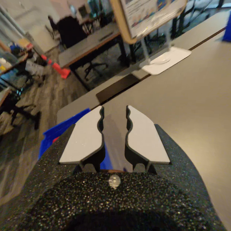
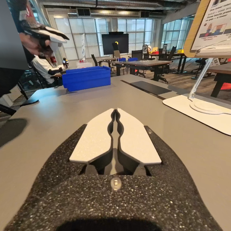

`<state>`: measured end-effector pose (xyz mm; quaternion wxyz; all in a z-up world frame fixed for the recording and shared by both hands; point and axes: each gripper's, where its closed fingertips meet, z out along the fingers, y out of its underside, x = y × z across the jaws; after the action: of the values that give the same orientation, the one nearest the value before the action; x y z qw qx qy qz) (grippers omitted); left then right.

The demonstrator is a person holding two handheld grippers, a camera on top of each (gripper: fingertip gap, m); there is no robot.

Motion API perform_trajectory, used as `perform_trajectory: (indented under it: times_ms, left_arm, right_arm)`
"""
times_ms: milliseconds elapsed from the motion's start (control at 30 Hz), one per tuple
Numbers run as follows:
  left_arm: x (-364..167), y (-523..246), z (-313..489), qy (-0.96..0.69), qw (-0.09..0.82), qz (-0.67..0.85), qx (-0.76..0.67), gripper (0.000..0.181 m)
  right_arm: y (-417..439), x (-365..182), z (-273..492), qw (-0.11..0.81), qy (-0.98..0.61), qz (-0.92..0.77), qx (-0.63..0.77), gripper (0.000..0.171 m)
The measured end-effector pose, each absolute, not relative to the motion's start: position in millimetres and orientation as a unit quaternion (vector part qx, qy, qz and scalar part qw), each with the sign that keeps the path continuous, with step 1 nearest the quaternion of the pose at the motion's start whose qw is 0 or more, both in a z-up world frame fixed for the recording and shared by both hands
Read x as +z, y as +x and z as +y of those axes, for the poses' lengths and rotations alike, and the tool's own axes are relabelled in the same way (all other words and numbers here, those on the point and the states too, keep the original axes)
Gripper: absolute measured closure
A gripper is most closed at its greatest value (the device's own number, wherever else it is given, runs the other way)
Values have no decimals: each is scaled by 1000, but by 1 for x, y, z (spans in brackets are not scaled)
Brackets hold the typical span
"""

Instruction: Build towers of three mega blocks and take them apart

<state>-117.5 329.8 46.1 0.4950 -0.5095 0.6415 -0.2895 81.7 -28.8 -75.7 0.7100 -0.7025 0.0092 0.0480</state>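
Observation:
My left gripper [image 1: 115, 108] is open and empty, with only bare grey table [image 1: 175, 112] between its fingers. It hovers beside a blue bin [image 1: 60, 127] at its lower left, where a bit of red [image 1: 55, 139] shows at the bin's edge. My right gripper [image 2: 116, 110] is shut with nothing between its fingertips, low over the grey table [image 2: 62, 112]. The blue bin [image 2: 86, 78] stands at the table's far left in the right wrist view. The left gripper [image 2: 62, 37] also shows there, raised at the upper left in a hand. No loose block is clearly in view.
A white stand base [image 2: 200, 112] carries a framed instruction sheet [image 2: 212, 25] at the right; it also shows in the left wrist view [image 1: 166, 61]. A black strip [image 2: 150, 87] runs across the table's far side. Desks and chairs stand beyond. The grippers' ends are close to 45 centimetres from one another.

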Motion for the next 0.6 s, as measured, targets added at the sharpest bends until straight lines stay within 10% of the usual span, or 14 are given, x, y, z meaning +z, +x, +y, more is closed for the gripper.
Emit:
perform_trajectory:
  times_ms: [600]
  left_arm:
    - [-139, -54, 523, -635, 215, 727, -146, 140]
  right_arm:
    - [85, -74, -31, 716, -694, 21, 74, 171]
